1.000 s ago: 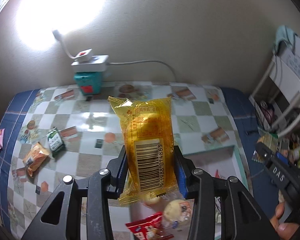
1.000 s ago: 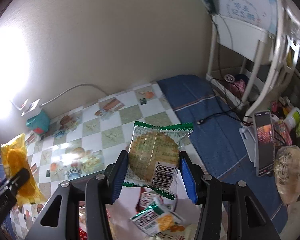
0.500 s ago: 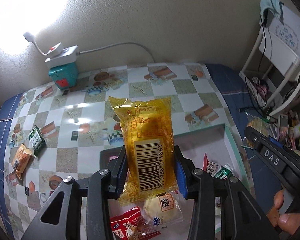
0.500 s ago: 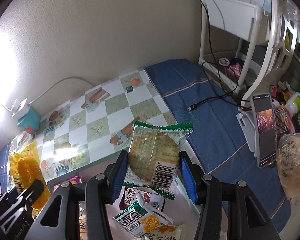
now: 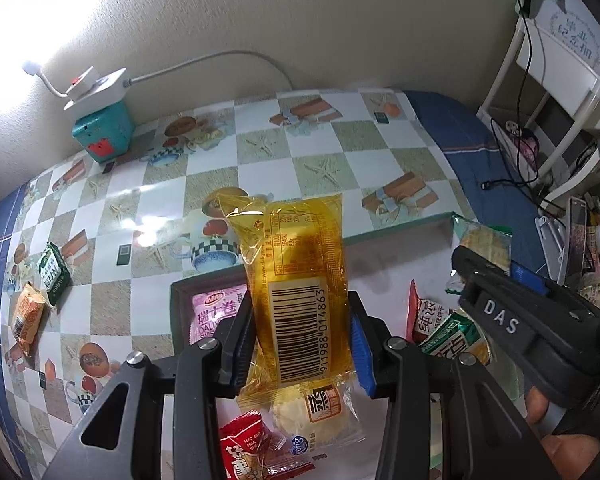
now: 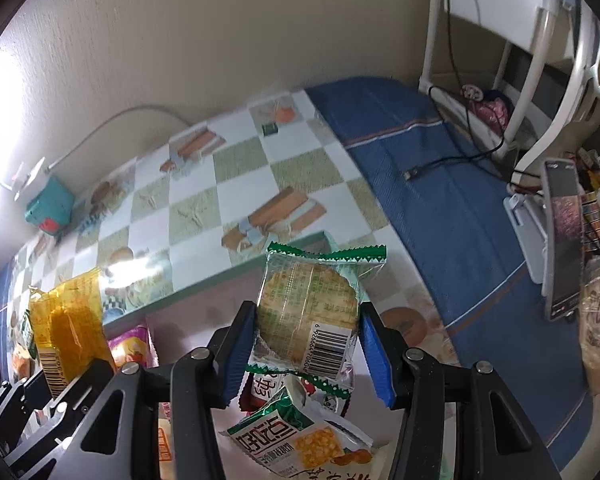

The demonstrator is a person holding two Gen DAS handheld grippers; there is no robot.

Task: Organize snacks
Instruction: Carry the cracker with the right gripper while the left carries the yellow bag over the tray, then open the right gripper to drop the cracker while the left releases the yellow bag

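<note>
My left gripper (image 5: 300, 344) is clamped on a yellow cake packet (image 5: 296, 280), barcode facing me, held upright above the box (image 5: 400, 232) on the checked tablecloth (image 5: 260, 152). My right gripper (image 6: 306, 348) squeezes a green-edged cracker packet (image 6: 312, 308) over the same box. Below them I see a red candy packet (image 5: 256, 452), a pink packet (image 5: 216, 312) and a corn snack packet (image 6: 296, 440) lying inside. An orange packet (image 5: 28, 316) and a green packet (image 5: 54, 272) lie on the cloth, well apart from the box.
</note>
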